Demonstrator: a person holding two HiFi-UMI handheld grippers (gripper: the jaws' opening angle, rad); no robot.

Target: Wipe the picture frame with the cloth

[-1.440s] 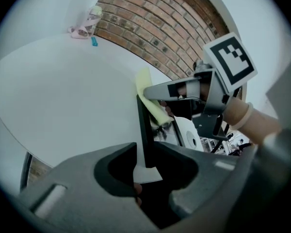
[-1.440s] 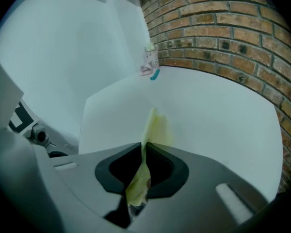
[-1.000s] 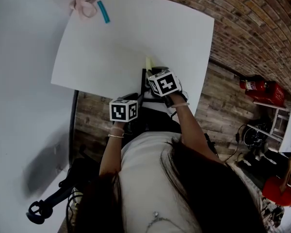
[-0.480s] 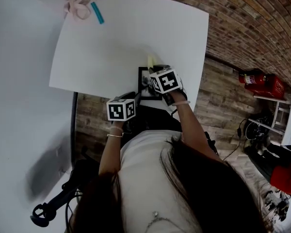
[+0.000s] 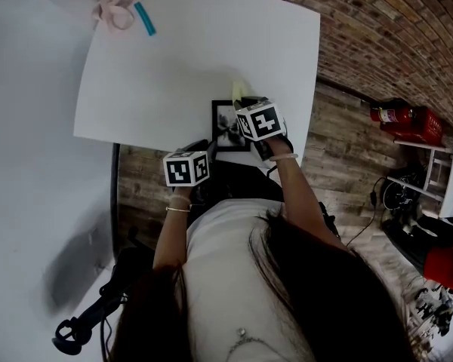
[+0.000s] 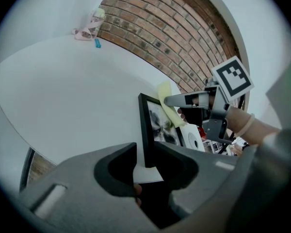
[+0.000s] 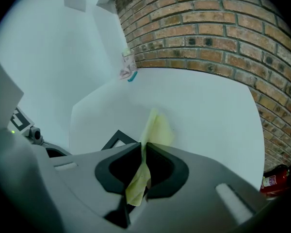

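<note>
Okay, starting at the far left corner of the white square counter [image 5: 189, 66]: a pale pink looped item [image 5: 115, 11] sits there with a small teal stick [image 5: 144, 19] just beside it, both well apart from my work.

Coming across, my left gripper [image 6: 144, 157] is at the counter's near edge. Its jaws are drawn in narrow and pinch the near edge of the black rectangular picture frame [image 6: 157, 125], whose dark border runs straight down between them. The frame holds a black-and-white picture and sits near the counter's near right corner. Whether it lies flat or is tipped up, I can't tell.

Next, the pale yellow cloth [image 7: 155, 127]. My right gripper [image 7: 143, 152] has it clamped, jaws closed tight on the fold, with one end hanging below them and the other sticking out ahead. From the left gripper view that cloth lies against the frame's far part, over the picture.

Far right, there's a brick wall [image 5: 392, 29] and a red fire extinguisher [image 5: 389, 114] on the floor.
</note>
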